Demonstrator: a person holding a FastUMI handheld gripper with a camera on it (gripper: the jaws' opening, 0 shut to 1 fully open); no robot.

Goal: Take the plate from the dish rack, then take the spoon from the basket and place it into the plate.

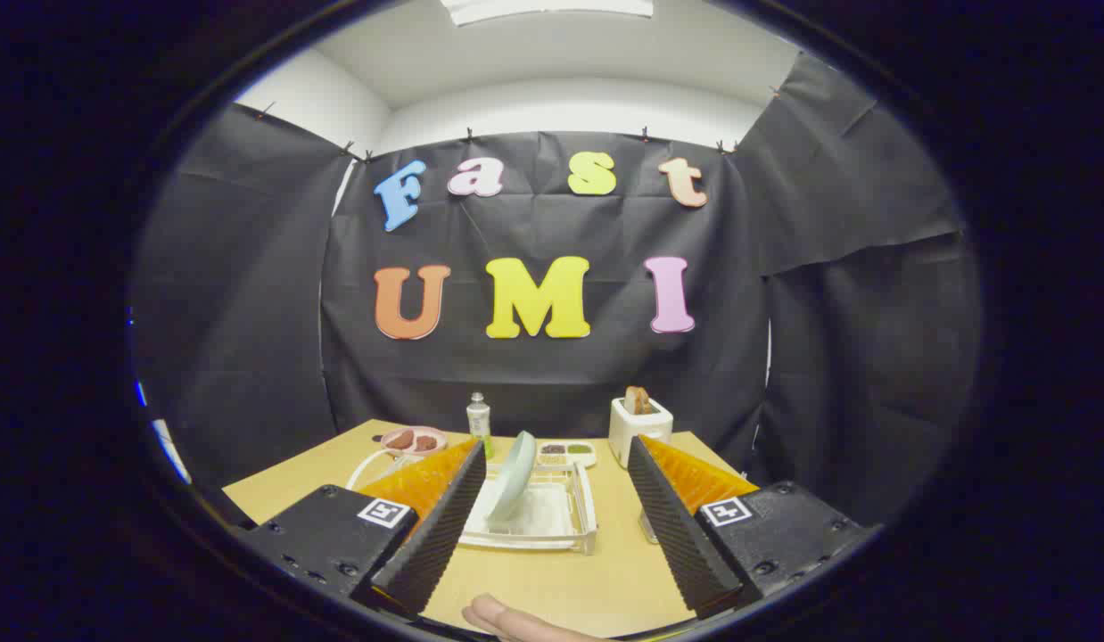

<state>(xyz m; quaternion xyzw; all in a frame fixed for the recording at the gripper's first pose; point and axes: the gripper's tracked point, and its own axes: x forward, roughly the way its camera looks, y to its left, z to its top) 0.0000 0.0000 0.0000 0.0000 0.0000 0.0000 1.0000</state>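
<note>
Plate (514, 474) stands on edge in the dish rack (584, 499), leaning right; tongs (552, 455) gape wide, empty.

The gripper (552, 481) fingers stand spread apart, the plate (514, 475) upright in the dish rack (580, 517) between them.

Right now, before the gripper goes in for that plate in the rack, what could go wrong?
The plate leans on edge in the dish rack, so a one-sided touch from the open gripper could tip it over. The rack looks light and might slide along the table. A fingertip sits near the fingers and could get pinched.
</note>
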